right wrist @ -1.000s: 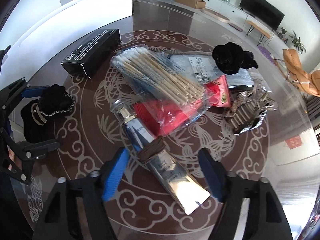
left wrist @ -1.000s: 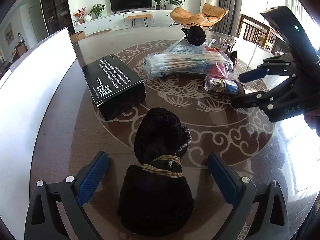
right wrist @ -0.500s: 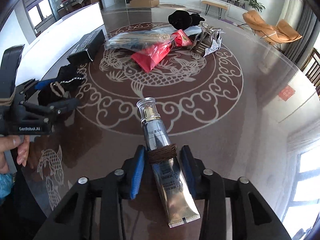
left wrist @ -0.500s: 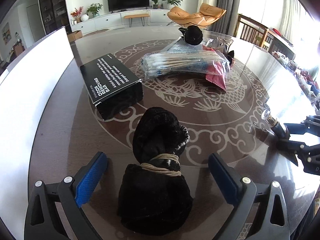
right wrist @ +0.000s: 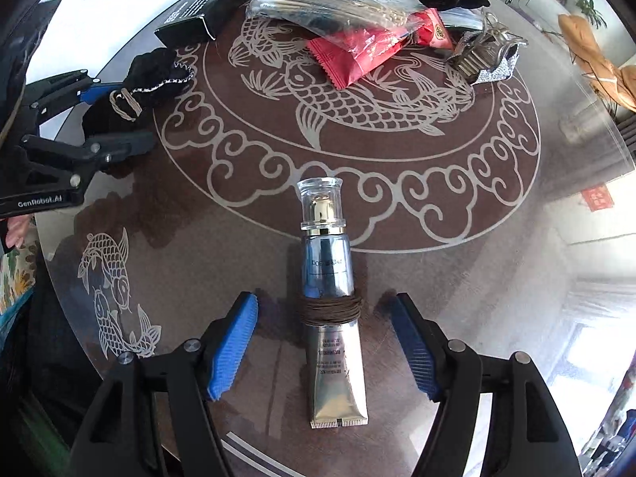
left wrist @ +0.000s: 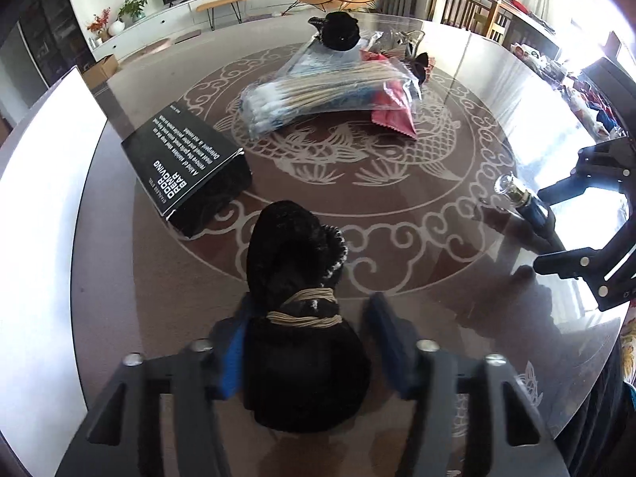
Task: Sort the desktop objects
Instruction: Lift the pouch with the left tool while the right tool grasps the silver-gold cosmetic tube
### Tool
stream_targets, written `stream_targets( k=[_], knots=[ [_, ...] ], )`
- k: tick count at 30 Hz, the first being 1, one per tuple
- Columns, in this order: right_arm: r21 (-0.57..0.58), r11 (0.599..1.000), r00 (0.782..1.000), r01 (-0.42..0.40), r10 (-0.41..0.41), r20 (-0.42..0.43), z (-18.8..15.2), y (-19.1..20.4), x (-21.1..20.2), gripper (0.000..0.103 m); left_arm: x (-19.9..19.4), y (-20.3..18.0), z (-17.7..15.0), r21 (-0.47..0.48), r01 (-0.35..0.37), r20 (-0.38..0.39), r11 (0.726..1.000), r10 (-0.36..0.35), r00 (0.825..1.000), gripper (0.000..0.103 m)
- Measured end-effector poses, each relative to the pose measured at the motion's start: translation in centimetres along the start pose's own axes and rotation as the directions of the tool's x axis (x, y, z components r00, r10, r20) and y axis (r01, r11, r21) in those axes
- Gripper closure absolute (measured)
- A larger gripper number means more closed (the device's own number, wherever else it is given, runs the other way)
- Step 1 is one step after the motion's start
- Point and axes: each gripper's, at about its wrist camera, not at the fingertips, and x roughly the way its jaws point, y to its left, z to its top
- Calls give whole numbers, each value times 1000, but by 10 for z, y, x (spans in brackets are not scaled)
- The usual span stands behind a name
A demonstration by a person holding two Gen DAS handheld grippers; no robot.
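Note:
A black fuzzy bundle tied with tan twine lies on the glass-topped round table. My left gripper is shut on its near half, with the blue pads pressing both sides below the twine. The right wrist view shows this bundle and the left gripper at far left. A silver cosmetic tube with a clear cap and a brown band lies flat on the table. My right gripper straddles it, its jaws opening and its pads clear of the tube. The left wrist view has the tube and right gripper at right.
A black box lies beyond the bundle. Farther back is a pile: a bag of cotton swabs, red packets, a black scrunchie and a silver hair claw. A white panel borders the table's left side.
My left jaws have closed from wide open onto the black bundle. My right gripper carried the tube away from the pile, set it down near the table edge and let go.

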Motion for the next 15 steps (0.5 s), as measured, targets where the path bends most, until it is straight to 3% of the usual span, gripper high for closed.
stream_targets(
  k=[1, 2, 8, 15],
  knots=[
    [-7, 1000, 1000, -4, 4, 2, 0, 2, -2, 50, -1, -2, 1, -4, 12, -7, 1000, -12, 1000, 71],
    [-8, 1000, 1000, 1, -1, 6, -1, 4, -5, 75, -3, -3, 1, -8, 12, -1, 1000, -12, 1000, 72],
    [8, 1000, 999, -5, 5, 50, -12, 6, -34, 74, -30, -4, -9, -58, 72, 80, 996, -67, 995, 72],
    [20, 1000, 995, 12, -14, 98, -20, 7, -61, 74, -65, -2, -18, -78, 86, 145, 993, -74, 987, 72]
  ],
)
